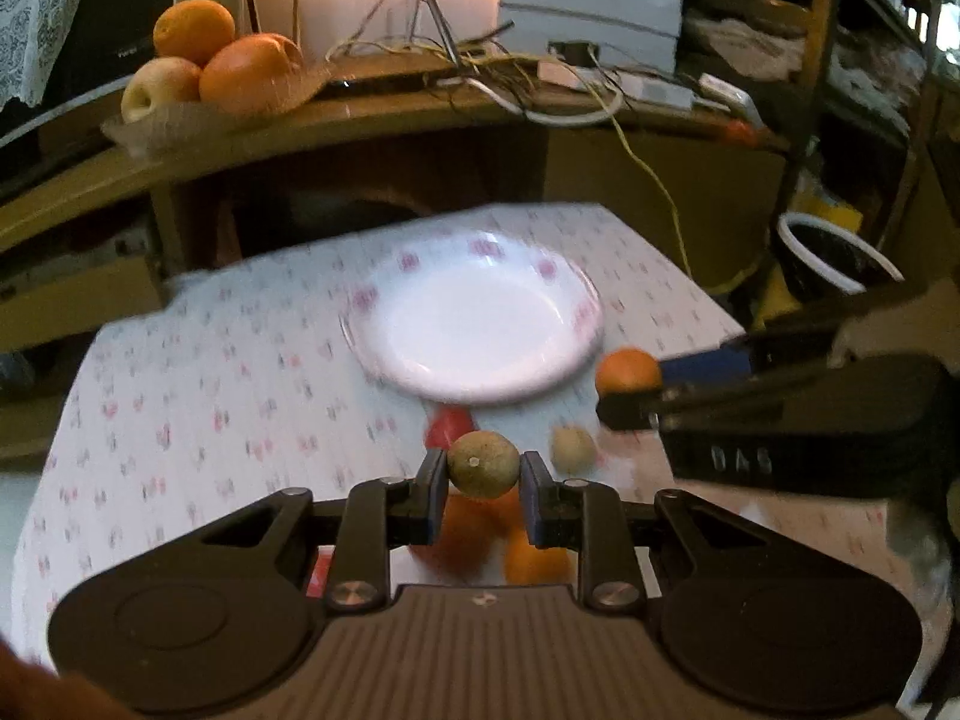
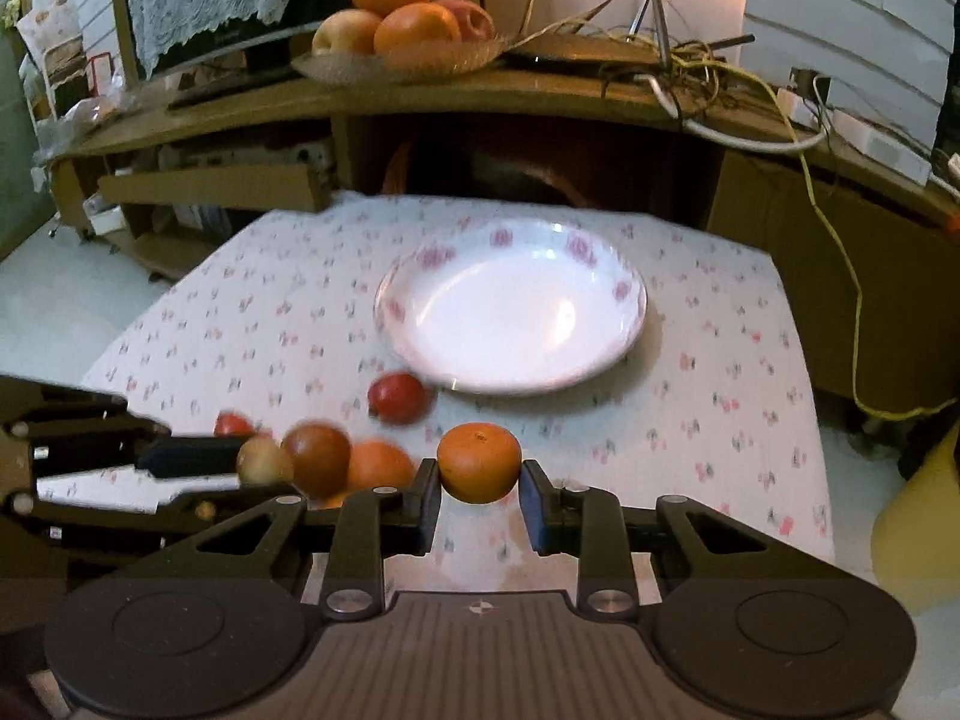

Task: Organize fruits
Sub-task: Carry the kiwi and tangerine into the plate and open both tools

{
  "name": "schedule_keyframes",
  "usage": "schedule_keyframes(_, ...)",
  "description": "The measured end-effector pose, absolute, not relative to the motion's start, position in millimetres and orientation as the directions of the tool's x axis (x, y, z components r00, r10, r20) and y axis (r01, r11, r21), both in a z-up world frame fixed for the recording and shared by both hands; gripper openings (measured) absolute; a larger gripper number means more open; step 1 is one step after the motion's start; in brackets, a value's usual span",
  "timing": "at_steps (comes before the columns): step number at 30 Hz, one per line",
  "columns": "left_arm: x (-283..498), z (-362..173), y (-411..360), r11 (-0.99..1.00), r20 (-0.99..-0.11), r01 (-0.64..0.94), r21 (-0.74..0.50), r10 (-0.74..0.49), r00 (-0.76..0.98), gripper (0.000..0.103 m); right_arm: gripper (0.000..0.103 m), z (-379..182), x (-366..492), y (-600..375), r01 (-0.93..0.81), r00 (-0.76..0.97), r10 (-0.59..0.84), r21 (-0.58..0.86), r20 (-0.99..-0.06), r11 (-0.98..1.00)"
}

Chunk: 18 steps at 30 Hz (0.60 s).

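Observation:
My left gripper (image 1: 483,468) is shut on a small green-brown fruit (image 1: 483,461), held above the table just short of the white flowered plate (image 1: 384,354). My right gripper (image 2: 480,468) is shut on a small orange (image 2: 478,461), also held short of the plate (image 2: 630,312), which has nothing on it. The right gripper and its orange (image 1: 627,371) show at the right of the left wrist view. On the cloth lie a red fruit (image 2: 397,397), a brown fruit (image 2: 317,459), an orange fruit (image 2: 379,465) and a pale fruit (image 2: 261,461).
The table carries a white cloth with small flowers (image 2: 720,372). Behind it a wooden desk (image 2: 420,90) holds a glass dish of oranges and apples (image 2: 396,18) and tangled cables (image 2: 708,78). A dark bowl (image 1: 834,258) stands off the table's right side.

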<state>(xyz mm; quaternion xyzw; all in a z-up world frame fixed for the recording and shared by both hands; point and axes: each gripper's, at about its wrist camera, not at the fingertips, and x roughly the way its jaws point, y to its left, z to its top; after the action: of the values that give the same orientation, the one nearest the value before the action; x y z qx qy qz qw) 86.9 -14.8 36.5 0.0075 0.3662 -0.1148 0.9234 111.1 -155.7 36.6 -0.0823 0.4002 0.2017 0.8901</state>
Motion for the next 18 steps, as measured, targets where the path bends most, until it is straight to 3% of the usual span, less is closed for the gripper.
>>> schedule_keyframes(18, 162.9, 15.6, -14.3, 0.975, -0.706, 0.217, -0.044, -0.184, 0.684, 0.031, 0.028, 19.4, 183.2, -143.2, -0.417, 0.610, 0.271, -0.010, -0.745, 0.909)
